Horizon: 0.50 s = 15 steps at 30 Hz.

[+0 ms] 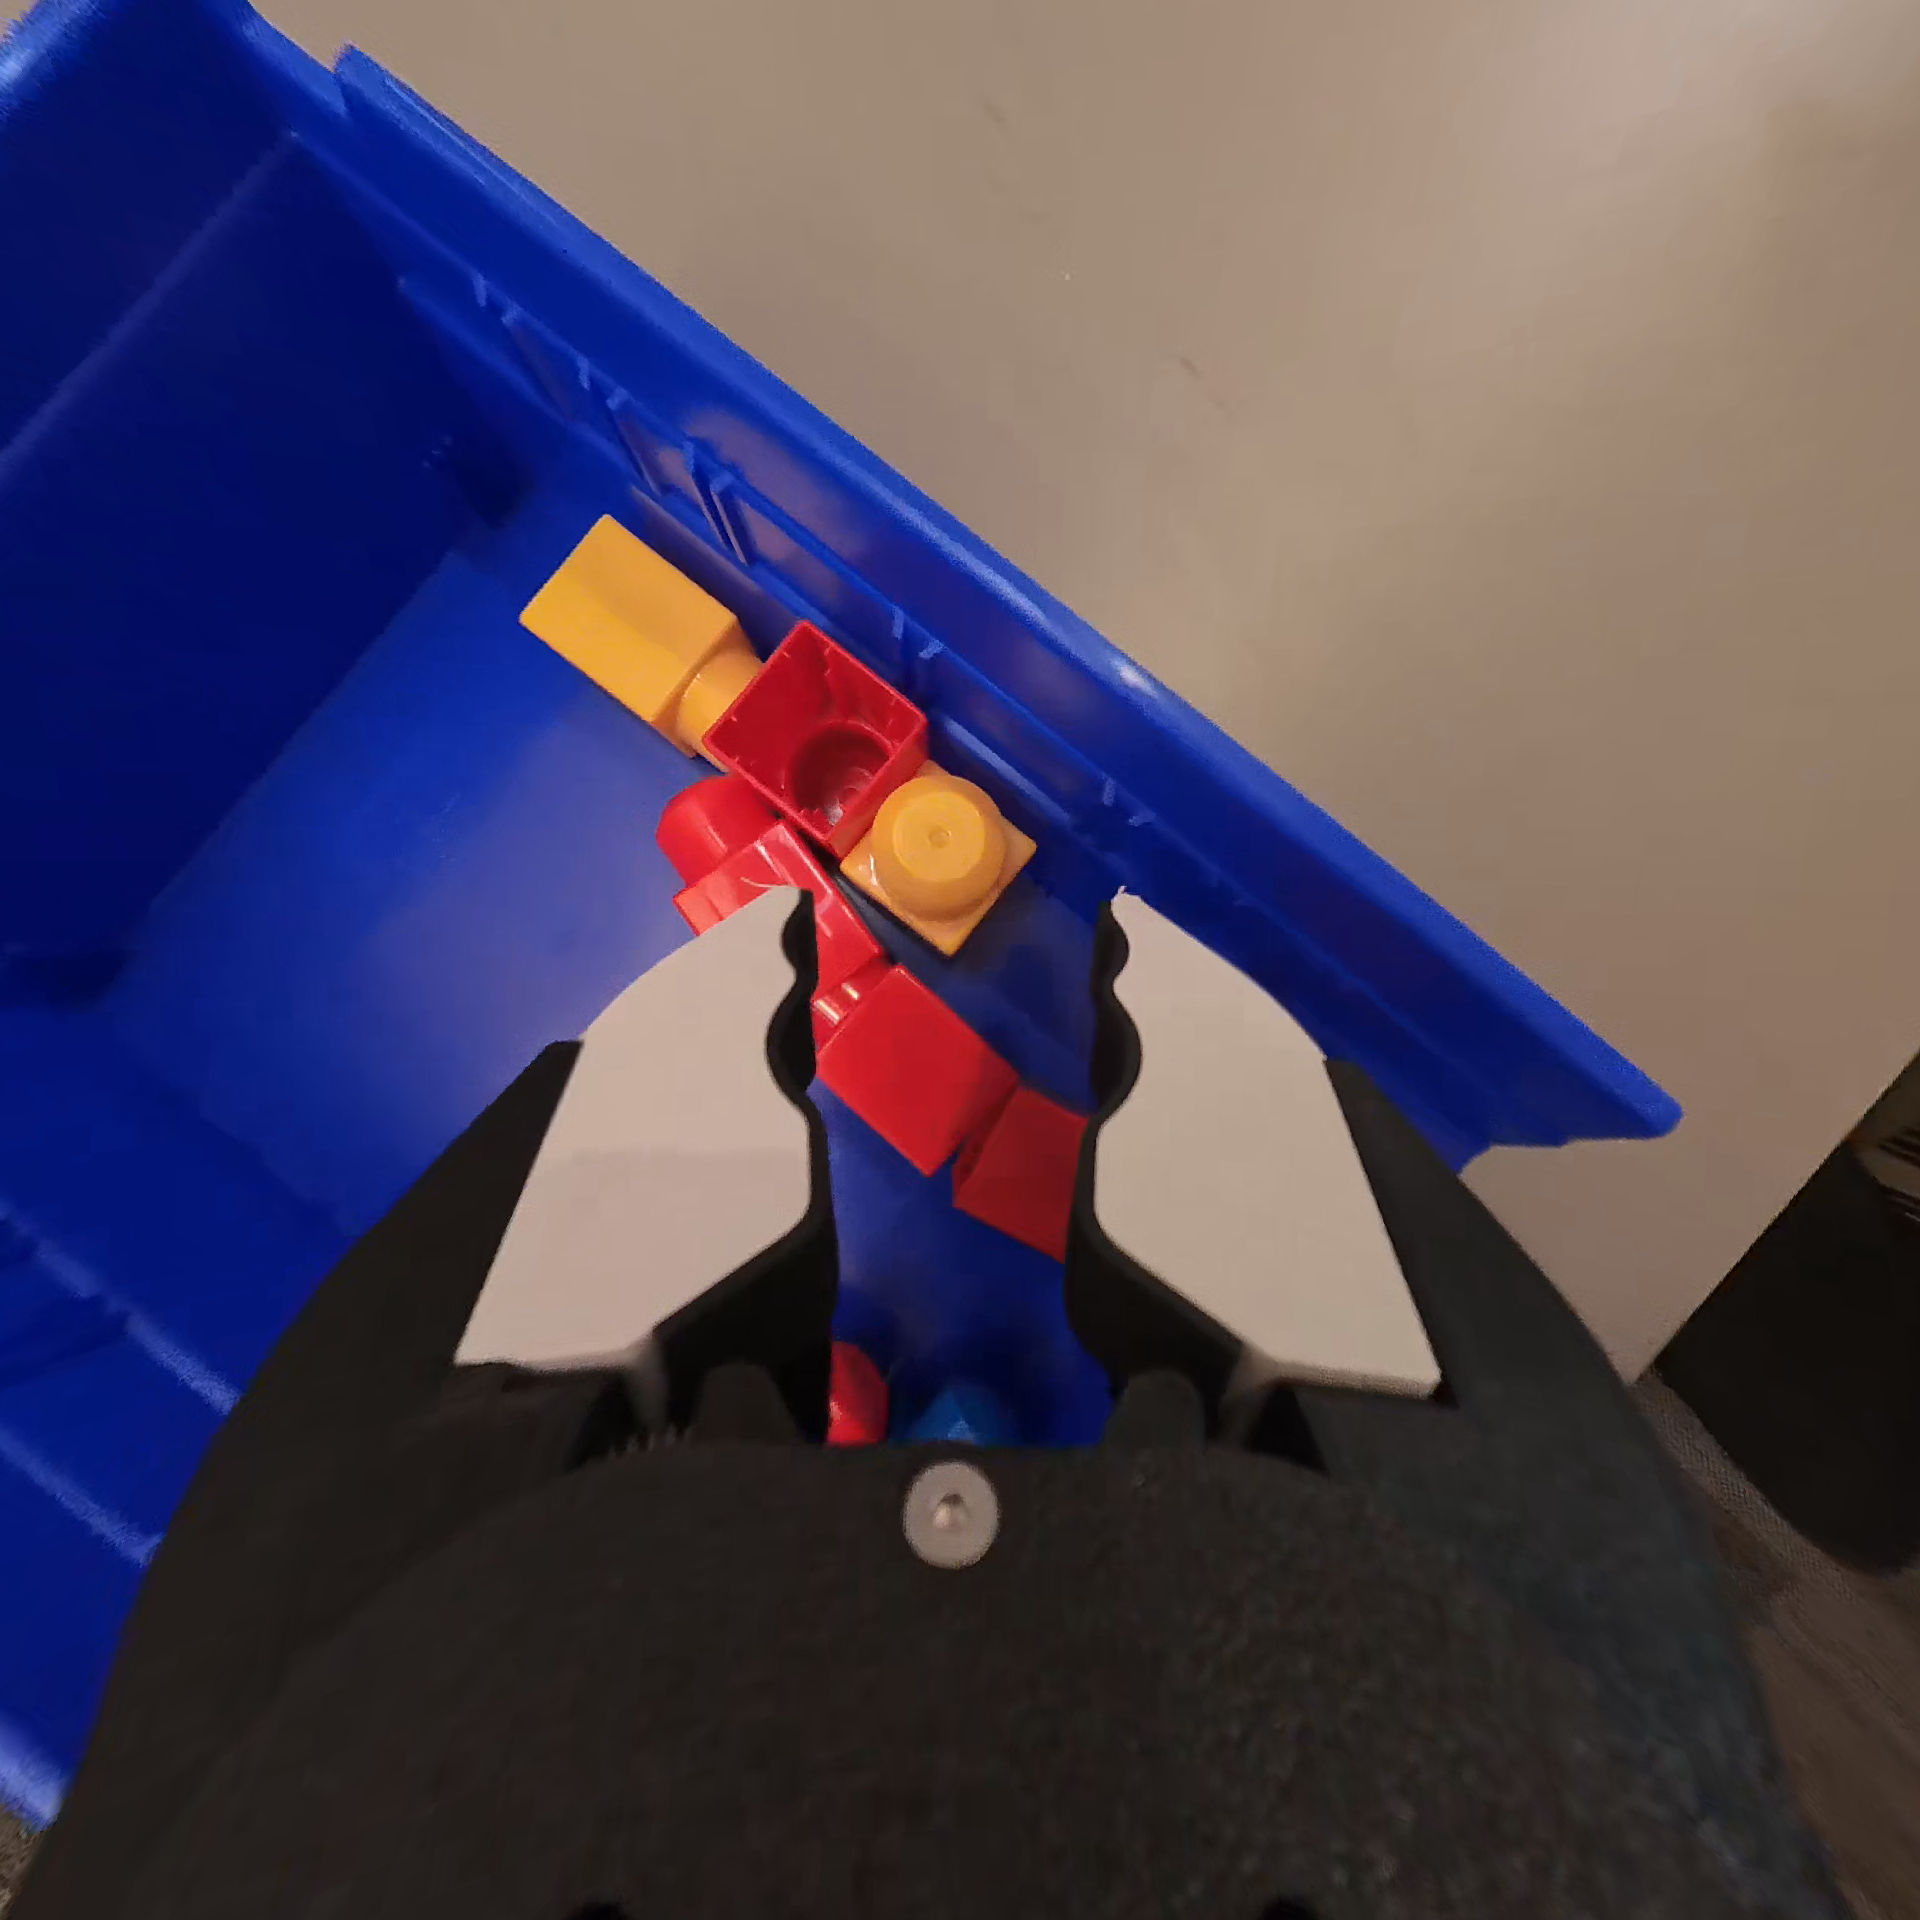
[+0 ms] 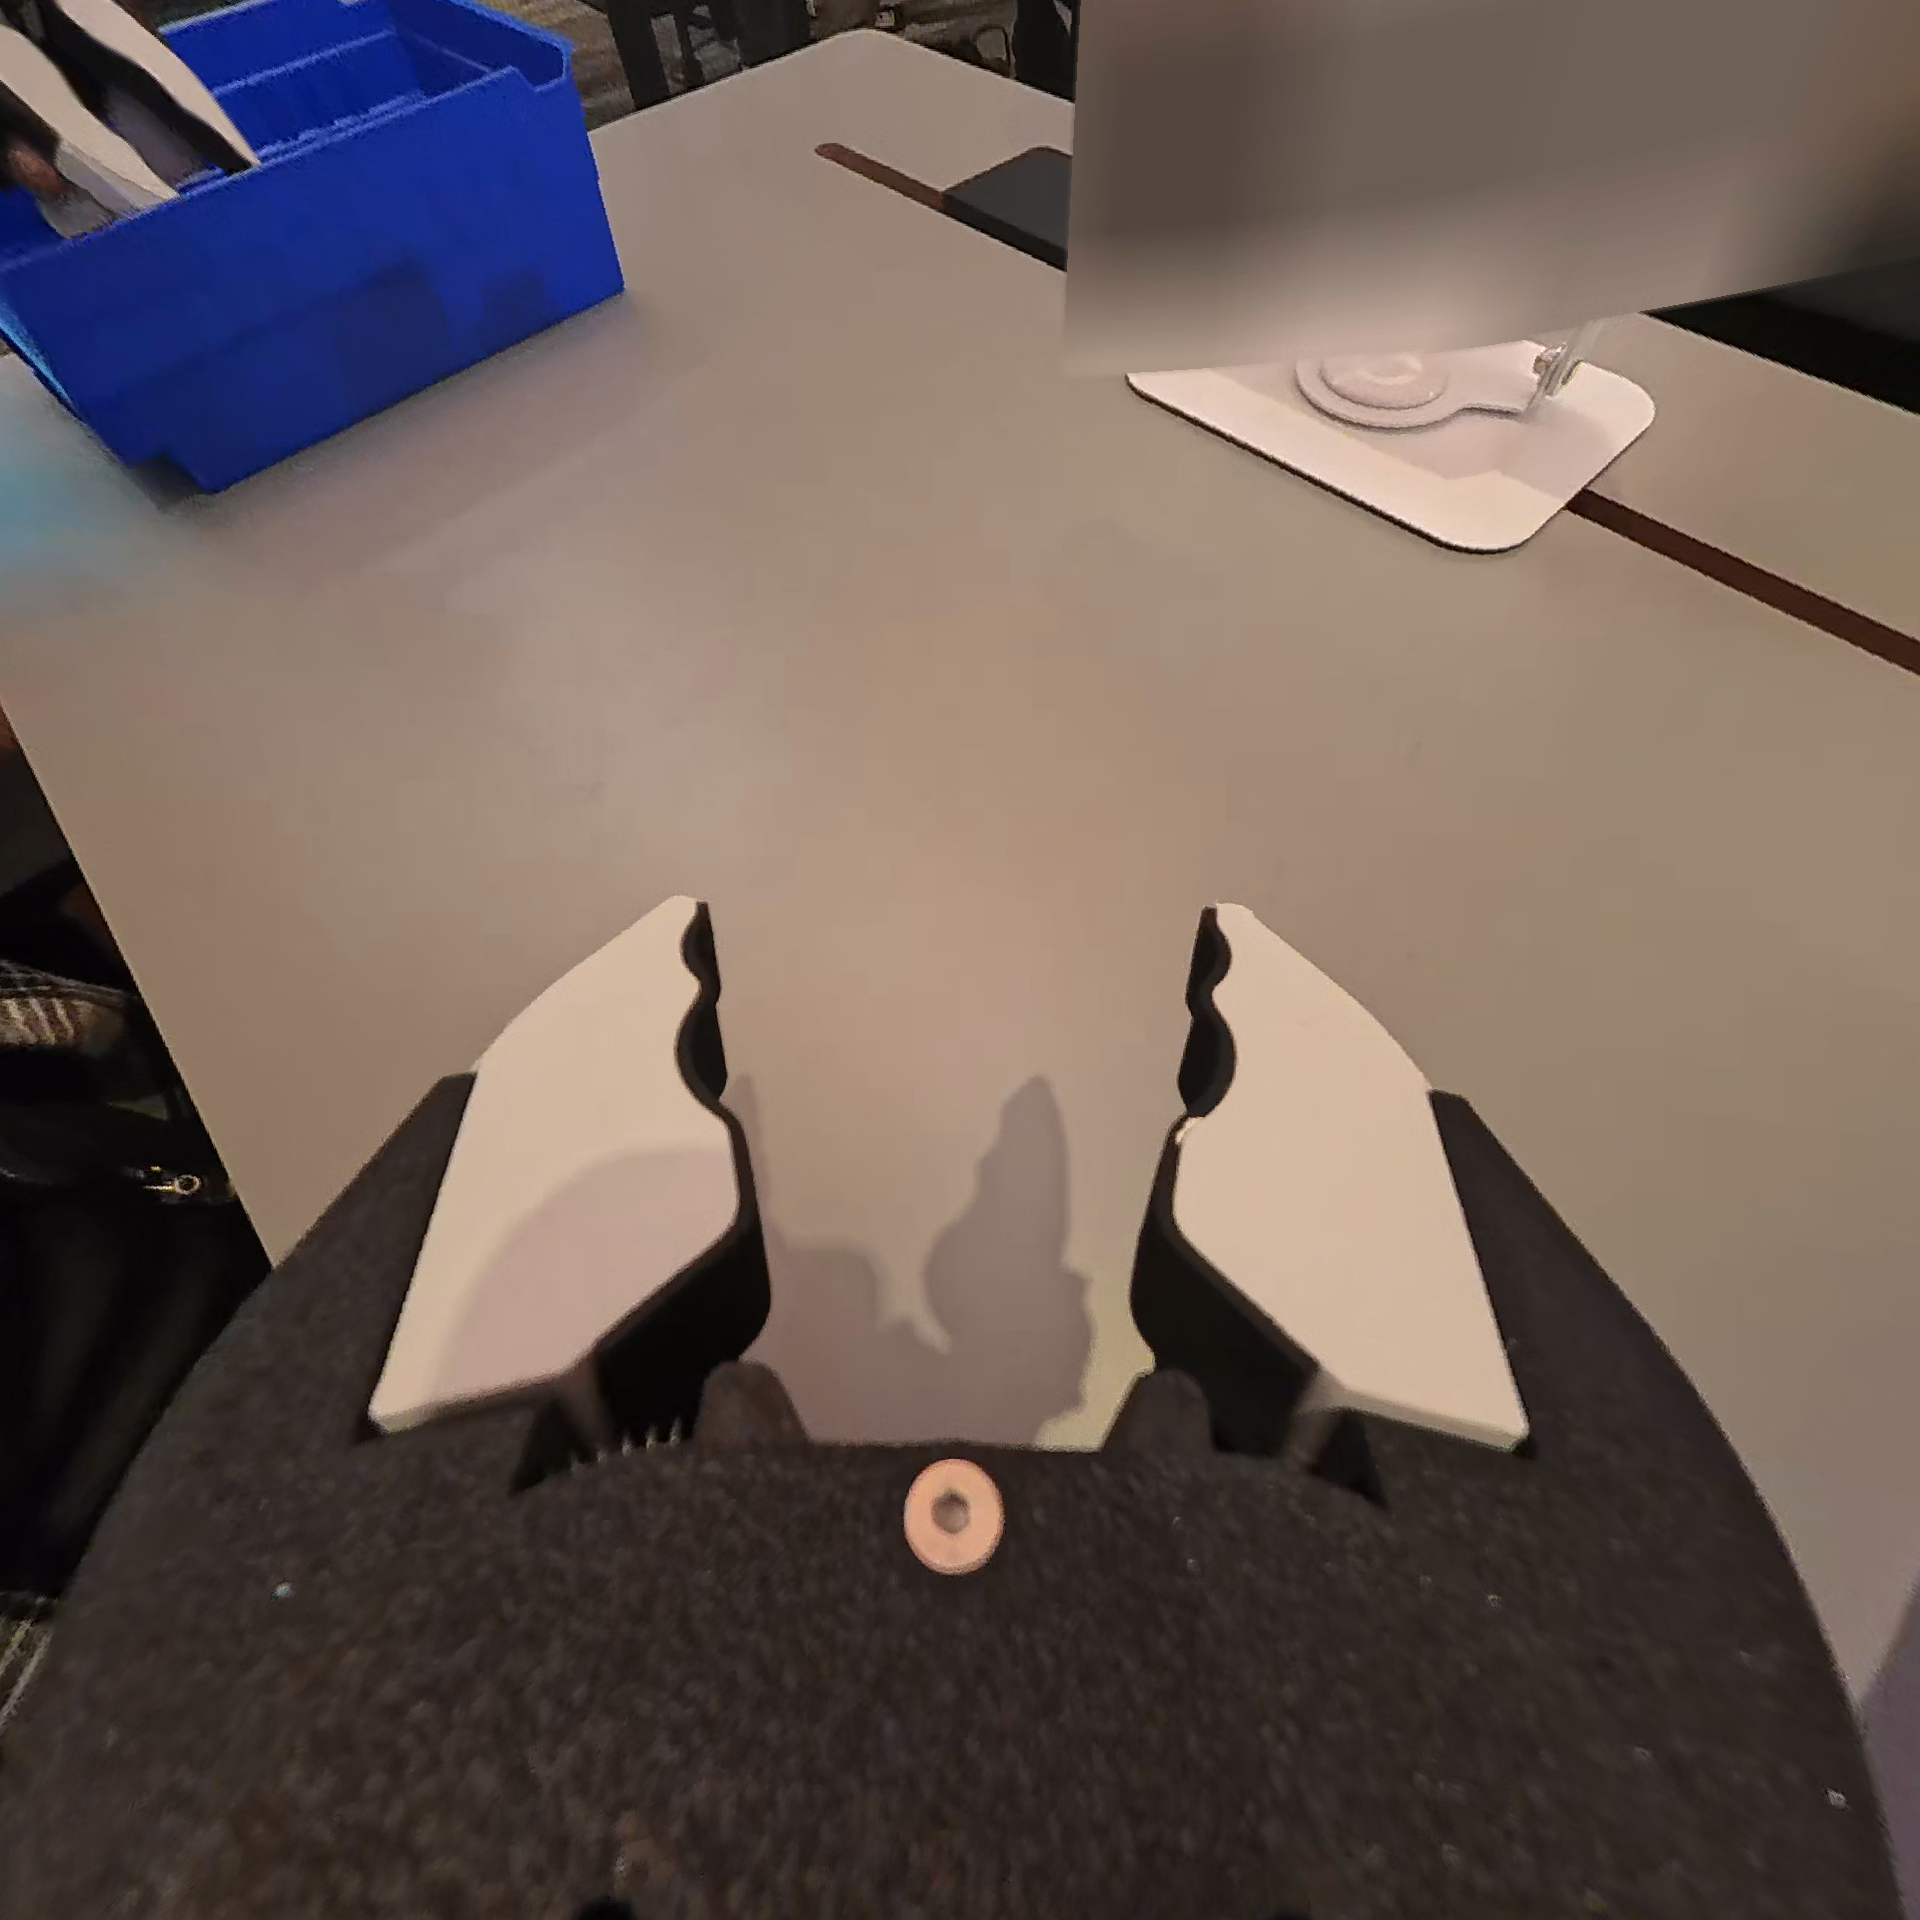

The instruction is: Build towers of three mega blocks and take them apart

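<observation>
While both gape, left tongs straddle red block.

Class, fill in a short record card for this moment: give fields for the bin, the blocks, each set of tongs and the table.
bin: blue, on the table
blocks: red and yellow, loose along the bin's wall; no tower
left tongs: open, inside the bin, over the red blocks
right tongs: open, empty, above the table
table: grey, with a white stand base on it
</observation>
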Tool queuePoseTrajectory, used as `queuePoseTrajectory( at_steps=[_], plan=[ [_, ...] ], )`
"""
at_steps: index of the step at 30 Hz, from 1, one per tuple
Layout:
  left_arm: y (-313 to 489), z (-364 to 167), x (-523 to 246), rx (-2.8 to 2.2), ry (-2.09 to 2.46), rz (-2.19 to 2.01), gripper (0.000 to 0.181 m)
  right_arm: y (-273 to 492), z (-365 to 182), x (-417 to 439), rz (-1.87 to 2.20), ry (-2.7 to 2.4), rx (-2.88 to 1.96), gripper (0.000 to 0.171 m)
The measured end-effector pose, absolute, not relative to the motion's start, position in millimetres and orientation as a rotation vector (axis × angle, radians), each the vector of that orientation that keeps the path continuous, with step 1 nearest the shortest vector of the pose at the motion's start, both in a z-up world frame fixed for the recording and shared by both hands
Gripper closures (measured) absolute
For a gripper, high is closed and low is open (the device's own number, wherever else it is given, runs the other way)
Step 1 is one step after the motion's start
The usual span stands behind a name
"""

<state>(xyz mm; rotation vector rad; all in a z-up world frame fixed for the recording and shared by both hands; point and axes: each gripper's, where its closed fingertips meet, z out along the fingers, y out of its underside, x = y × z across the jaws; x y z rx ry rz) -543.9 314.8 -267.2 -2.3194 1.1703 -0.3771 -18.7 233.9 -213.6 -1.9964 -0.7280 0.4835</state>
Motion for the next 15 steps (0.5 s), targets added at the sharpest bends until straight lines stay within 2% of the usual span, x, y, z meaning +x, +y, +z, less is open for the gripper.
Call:
queuePoseTrajectory(
  at_steps=[15],
  plan=[
    [320.2,-290.5,-538.6,-2.361,1.264,-0.412,0.153,229.4,-220.7,-13.1,0.486,-0.736,-2.005,0.084]
  ],
)
